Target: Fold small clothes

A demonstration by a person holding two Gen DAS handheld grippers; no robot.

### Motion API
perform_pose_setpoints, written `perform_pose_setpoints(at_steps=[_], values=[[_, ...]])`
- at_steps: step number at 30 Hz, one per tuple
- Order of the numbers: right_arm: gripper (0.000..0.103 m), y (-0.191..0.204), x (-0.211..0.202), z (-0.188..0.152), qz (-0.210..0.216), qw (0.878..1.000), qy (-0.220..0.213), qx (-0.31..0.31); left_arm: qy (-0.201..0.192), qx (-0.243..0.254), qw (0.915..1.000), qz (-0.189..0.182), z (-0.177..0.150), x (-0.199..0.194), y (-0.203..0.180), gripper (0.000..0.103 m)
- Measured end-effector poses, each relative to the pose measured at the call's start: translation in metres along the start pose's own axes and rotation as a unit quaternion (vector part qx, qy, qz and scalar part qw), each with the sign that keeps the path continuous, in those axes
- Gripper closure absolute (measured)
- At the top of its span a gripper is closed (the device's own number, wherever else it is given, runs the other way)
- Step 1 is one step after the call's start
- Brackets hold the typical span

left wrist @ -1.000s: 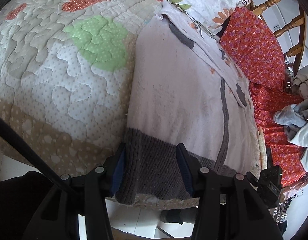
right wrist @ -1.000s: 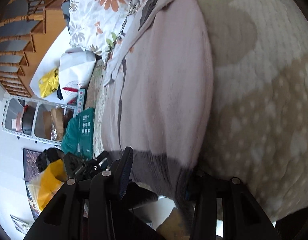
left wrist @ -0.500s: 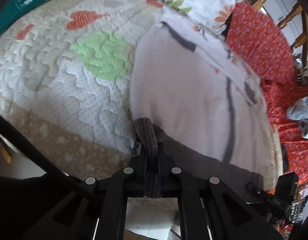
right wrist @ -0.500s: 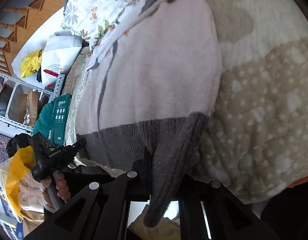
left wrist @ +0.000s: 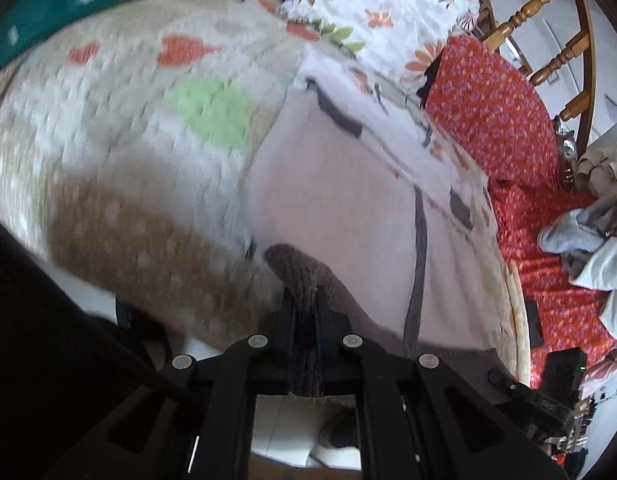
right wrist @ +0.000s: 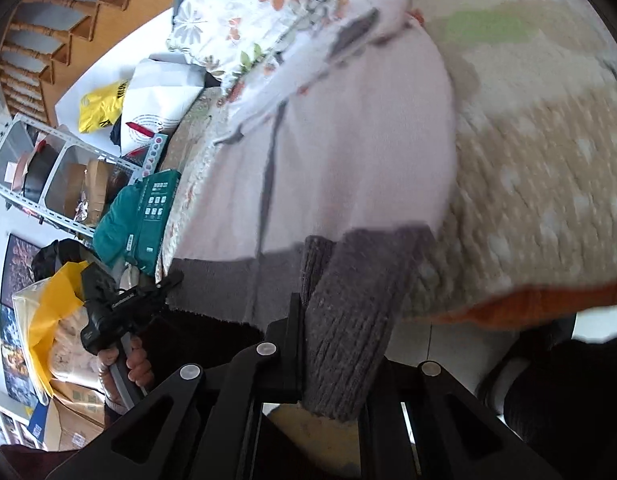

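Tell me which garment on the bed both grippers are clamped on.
The pale pink sweater, gripped at its grey ribbed hem; the grey clothes pile lies untouched on the red sheet.

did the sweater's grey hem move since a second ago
Yes. The grey hem, flat on the quilt before, is now pinched in the left gripper and lifted off the quilt's edge.

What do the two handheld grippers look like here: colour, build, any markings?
Both are matte black. The left gripper and right gripper each have two flat fingers on angular linkage arms with round silver rivets. The left's pads show a blue edge. Seen from the right wrist, the left unit bears small white lettering, too small to read, above a grey handle.
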State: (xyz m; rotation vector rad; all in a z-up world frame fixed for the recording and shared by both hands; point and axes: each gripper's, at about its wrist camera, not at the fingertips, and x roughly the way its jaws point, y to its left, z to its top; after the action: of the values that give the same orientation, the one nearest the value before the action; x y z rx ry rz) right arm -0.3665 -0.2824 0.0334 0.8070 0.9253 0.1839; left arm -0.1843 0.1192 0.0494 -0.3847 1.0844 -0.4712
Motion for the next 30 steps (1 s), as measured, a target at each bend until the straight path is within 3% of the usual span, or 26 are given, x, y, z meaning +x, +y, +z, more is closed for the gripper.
perform_pose_setpoints(at_steps=[9,15,23,30], values=[[0.097,0.046,0.005,0.119,-0.021,0.996,-0.067,-0.046,-0.054,0.017,0.9983,0.016,0.115,0.038,-0.047,0.096],[0.097,0.042,0.031,0.21,-0.04,0.994,-0.093,-0.028,-0.048,0.002,0.9985,0.024,0.188,0.099,-0.064,0.096],[0.097,0.004,0.082,0.278,-0.084,0.993,-0.079,0.006,-0.026,-0.026,0.9988,0.032,0.235,0.161,-0.066,0.096],[0.092,-0.031,0.099,0.321,-0.087,0.99,-0.101,0.047,-0.044,-0.007,0.9971,0.061,0.261,0.193,-0.081,0.094]])
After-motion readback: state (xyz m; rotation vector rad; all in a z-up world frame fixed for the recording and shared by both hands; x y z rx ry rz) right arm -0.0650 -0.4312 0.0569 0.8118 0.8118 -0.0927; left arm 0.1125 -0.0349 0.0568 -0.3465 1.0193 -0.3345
